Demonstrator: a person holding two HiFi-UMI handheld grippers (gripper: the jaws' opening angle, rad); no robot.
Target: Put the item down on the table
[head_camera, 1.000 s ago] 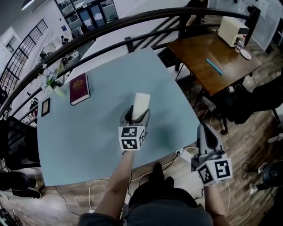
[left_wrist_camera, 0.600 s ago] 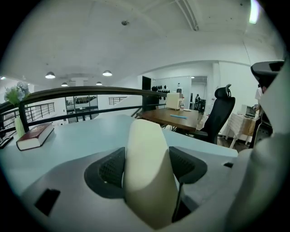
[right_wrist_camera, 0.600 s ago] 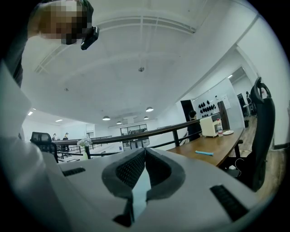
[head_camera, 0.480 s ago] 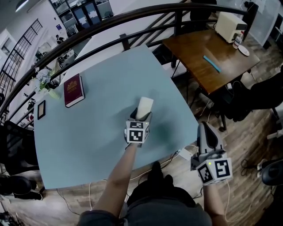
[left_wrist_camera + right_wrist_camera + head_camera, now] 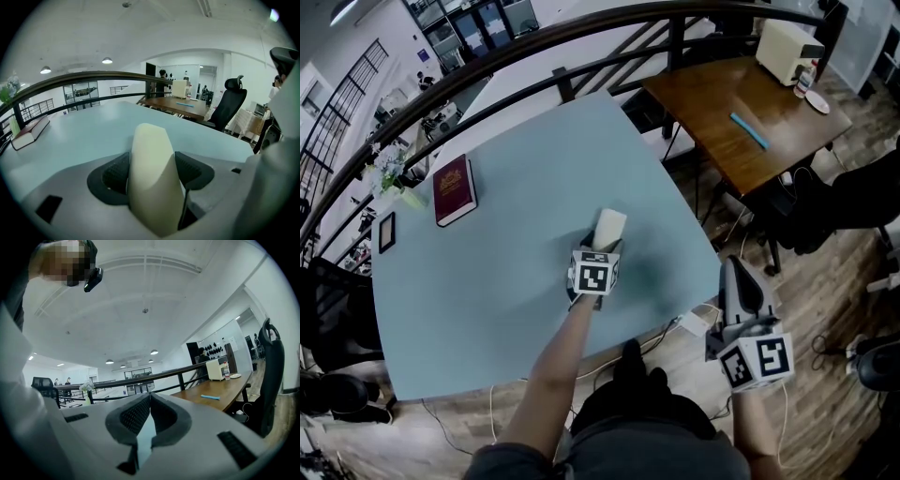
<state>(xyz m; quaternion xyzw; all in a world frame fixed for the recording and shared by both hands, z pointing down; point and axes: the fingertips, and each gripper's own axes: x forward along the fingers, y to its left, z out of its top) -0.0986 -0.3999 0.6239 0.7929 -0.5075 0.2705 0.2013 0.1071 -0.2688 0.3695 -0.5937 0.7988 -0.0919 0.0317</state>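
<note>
A cream rounded block (image 5: pixel 609 228) (image 5: pixel 153 173) stands between the jaws of my left gripper (image 5: pixel 602 246) (image 5: pixel 154 176), which is shut on it low over the pale blue table (image 5: pixel 516 272), near its front right part. In the left gripper view the block rises upright from between the two dark pads (image 5: pixel 115 176). My right gripper (image 5: pixel 737 284) (image 5: pixel 149 412) hangs off the table's right front corner, over the wooden floor. Its jaws are shut with nothing between them.
A dark red book (image 5: pixel 455 188) lies at the table's far left, with a small framed object (image 5: pixel 386 232) and a flower vase (image 5: pixel 394 178) near that edge. A curved black railing (image 5: pixel 544 47) runs behind. A brown wooden table (image 5: pixel 741 112) with a blue item (image 5: pixel 749 130) stands to the right.
My left gripper has moved right and downward toward the table with the cream block held. The right gripper has stayed in place.
</note>
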